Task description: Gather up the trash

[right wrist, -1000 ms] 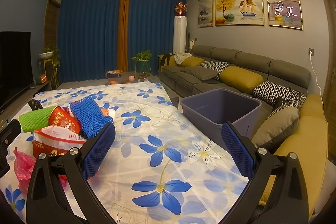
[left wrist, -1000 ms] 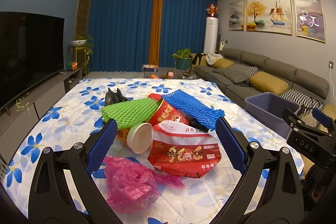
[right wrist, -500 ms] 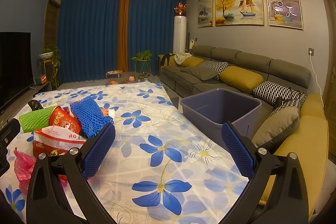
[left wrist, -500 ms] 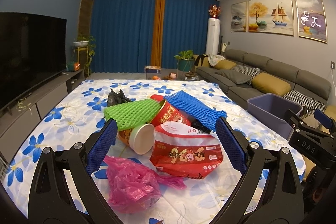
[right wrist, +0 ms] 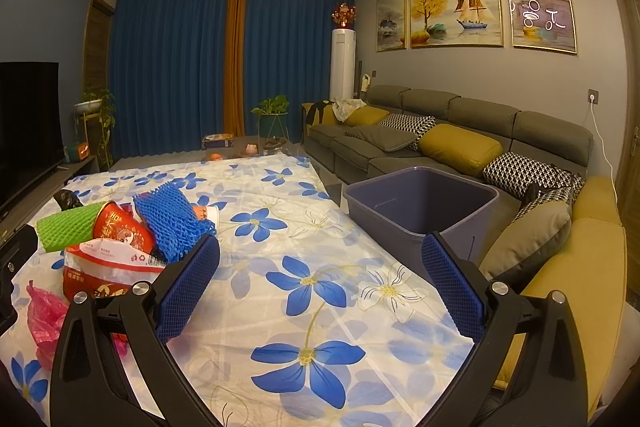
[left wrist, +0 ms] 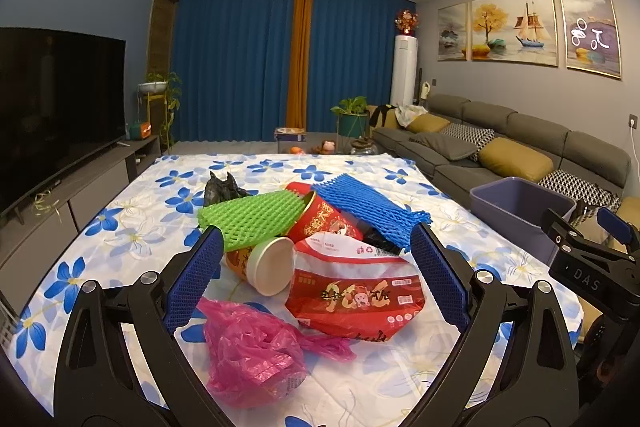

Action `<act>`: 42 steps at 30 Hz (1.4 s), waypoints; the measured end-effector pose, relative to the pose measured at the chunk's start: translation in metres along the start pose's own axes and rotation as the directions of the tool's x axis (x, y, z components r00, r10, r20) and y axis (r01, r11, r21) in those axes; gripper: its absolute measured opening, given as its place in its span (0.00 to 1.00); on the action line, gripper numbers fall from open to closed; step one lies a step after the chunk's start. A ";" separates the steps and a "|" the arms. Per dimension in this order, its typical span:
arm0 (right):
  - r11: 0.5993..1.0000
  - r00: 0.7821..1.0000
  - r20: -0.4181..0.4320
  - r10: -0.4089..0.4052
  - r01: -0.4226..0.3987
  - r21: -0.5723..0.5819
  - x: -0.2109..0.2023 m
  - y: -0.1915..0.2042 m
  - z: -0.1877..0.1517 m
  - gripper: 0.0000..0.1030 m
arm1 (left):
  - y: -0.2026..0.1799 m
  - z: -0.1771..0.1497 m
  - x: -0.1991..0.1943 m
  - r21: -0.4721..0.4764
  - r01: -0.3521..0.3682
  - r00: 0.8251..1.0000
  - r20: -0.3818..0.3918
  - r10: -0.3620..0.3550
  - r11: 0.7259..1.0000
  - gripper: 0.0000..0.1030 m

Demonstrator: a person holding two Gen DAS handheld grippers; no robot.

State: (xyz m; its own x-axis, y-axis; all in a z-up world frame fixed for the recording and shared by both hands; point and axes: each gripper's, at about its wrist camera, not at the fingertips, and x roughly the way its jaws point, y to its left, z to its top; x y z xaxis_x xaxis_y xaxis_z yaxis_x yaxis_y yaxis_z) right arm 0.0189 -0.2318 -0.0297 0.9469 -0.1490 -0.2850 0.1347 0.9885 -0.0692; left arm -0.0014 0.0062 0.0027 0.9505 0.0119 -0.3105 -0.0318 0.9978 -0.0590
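Note:
A heap of trash lies on the flowered tablecloth [left wrist: 120,227]: a red snack bag [left wrist: 356,297], a pink plastic bag [left wrist: 252,351], a paper cup on its side [left wrist: 268,265], a red noodle tub [left wrist: 324,219], green foam net [left wrist: 252,217], blue foam net [left wrist: 368,205] and a black bag [left wrist: 222,187]. My left gripper [left wrist: 316,267] stands open just above the near side of the heap, with nothing between its pads. My right gripper [right wrist: 320,275] is open over bare cloth, right of the heap [right wrist: 120,239]. A purple bin [right wrist: 420,203] stands beside the table's right edge.
A grey sofa [right wrist: 460,131] with yellow cushions runs along the right wall behind the bin. A television [left wrist: 52,107] on a low cabinet lines the left side. The right gripper's body [left wrist: 592,267] shows at the right edge of the left wrist view.
The left wrist view has shifted slightly, so the heap sits a little lower and nearer between the fingers. The right gripper has not moved. Nothing was grasped.

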 end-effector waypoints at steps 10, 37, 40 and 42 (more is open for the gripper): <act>1.000 1.000 0.002 0.005 -0.005 0.002 0.000 0.001 -0.001 0.95 | 0.002 0.000 0.001 0.003 0.006 1.000 0.000 -0.006 1.000 0.90; 0.966 0.971 -0.040 0.237 -0.240 -0.094 0.000 0.068 -0.019 0.75 | 0.090 -0.055 -0.016 -0.090 -0.035 0.996 -0.083 0.028 0.995 0.89; 0.956 0.963 -0.053 0.265 -0.270 -0.117 -0.001 0.081 -0.022 0.73 | 0.083 -0.059 -0.003 -0.057 -0.012 0.995 -0.103 0.006 0.998 0.86; 0.950 0.958 -0.059 0.279 -0.285 -0.126 -0.002 0.087 -0.023 0.72 | 0.077 -0.062 0.009 -0.041 0.012 0.990 -0.139 -0.018 0.999 0.83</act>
State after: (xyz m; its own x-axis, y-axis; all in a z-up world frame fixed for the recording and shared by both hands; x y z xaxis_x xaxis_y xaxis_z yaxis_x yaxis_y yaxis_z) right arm 0.0220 -0.1459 -0.0575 0.9280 0.1318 -0.3485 -0.1786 0.9783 -0.1054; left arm -0.0144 0.0796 -0.0635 0.8989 -0.0148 -0.4379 -0.0329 0.9943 -0.1012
